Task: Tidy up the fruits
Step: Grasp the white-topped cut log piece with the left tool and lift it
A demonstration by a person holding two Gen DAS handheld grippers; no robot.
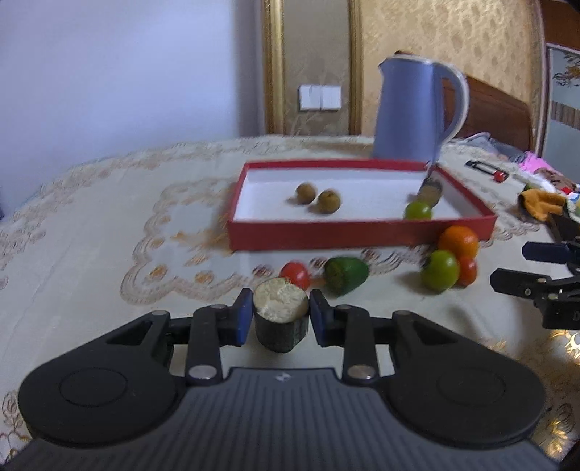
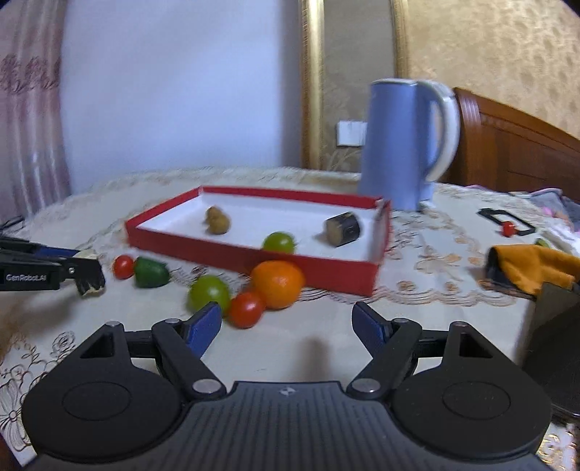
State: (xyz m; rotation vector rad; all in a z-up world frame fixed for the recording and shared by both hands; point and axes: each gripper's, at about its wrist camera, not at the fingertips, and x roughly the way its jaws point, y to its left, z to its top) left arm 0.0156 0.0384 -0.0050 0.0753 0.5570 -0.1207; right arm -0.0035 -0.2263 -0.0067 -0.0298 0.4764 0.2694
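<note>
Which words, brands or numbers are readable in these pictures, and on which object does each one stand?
"GenRobot.AI": white letters on the side of the left gripper, seen in the right wrist view.
Small white logo mark on the right gripper body: no letters readable.
Nothing readable on the kettle or red box.

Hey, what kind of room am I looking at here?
Most likely a bedroom at home: a wooden headboard stands behind a table with an embroidered cloth, the walls have patterned wallpaper, and a blue kettle sits by a red fruit tray.
</note>
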